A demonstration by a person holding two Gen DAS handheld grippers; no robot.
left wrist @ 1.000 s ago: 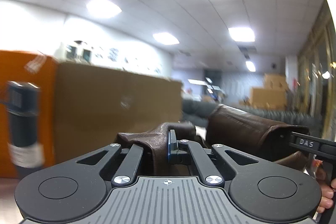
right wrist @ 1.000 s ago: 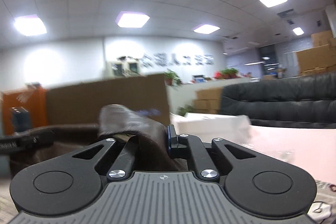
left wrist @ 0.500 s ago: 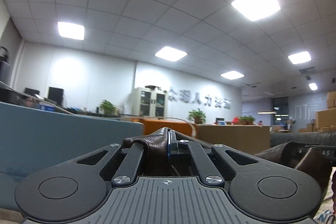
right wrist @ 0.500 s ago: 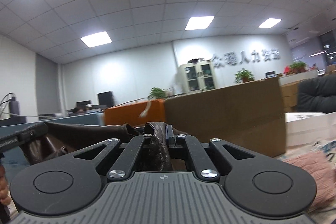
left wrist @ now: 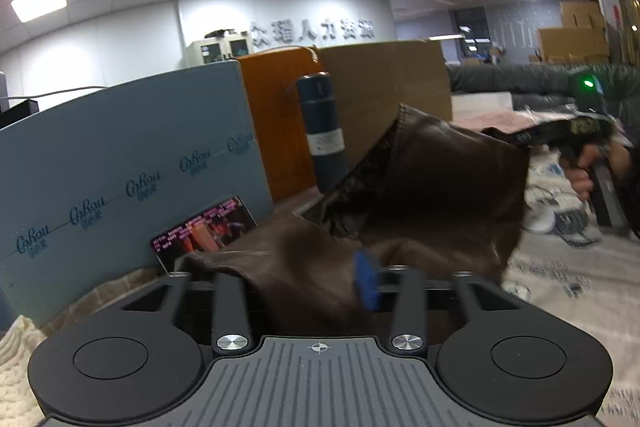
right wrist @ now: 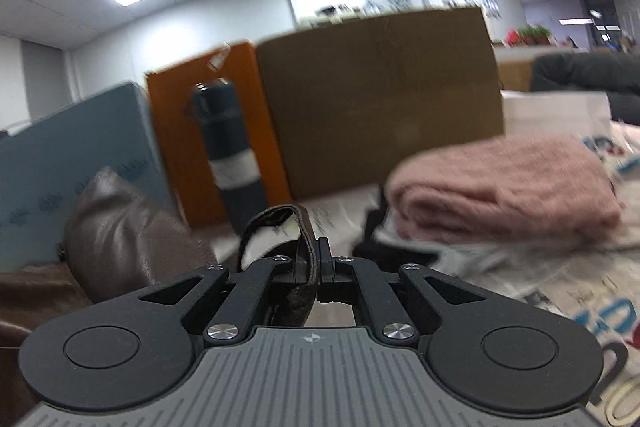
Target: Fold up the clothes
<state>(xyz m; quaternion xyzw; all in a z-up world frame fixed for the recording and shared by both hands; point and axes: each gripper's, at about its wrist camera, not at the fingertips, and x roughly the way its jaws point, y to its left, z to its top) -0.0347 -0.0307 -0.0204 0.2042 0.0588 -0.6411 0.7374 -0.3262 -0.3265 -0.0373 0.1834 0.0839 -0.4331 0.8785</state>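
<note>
A dark brown leather garment (left wrist: 432, 187) hangs in folds between my two grippers, low over the table. In the left wrist view my left gripper (left wrist: 320, 283) has its fingers spread apart, with the leather bunched in the gap; a blue pad (left wrist: 366, 281) shows on the right finger. My right gripper (right wrist: 316, 267) is shut on a stitched edge of the garment (right wrist: 120, 231), which loops above the fingertips. The right gripper also shows in the left wrist view (left wrist: 560, 131), held by a hand.
A dark blue flask (left wrist: 322, 131) stands before an orange panel (left wrist: 276, 123) and a brown cardboard box (right wrist: 380, 107). A blue-grey board (left wrist: 120, 163) and a phone (left wrist: 204, 231) lie at left. A folded pink sweater (right wrist: 500, 183) sits on newspaper (right wrist: 560, 287) at right.
Both grippers have tipped down from facing the ceiling toward the table. The left gripper's fingers have spread apart; the right stays shut on the leather edge.
</note>
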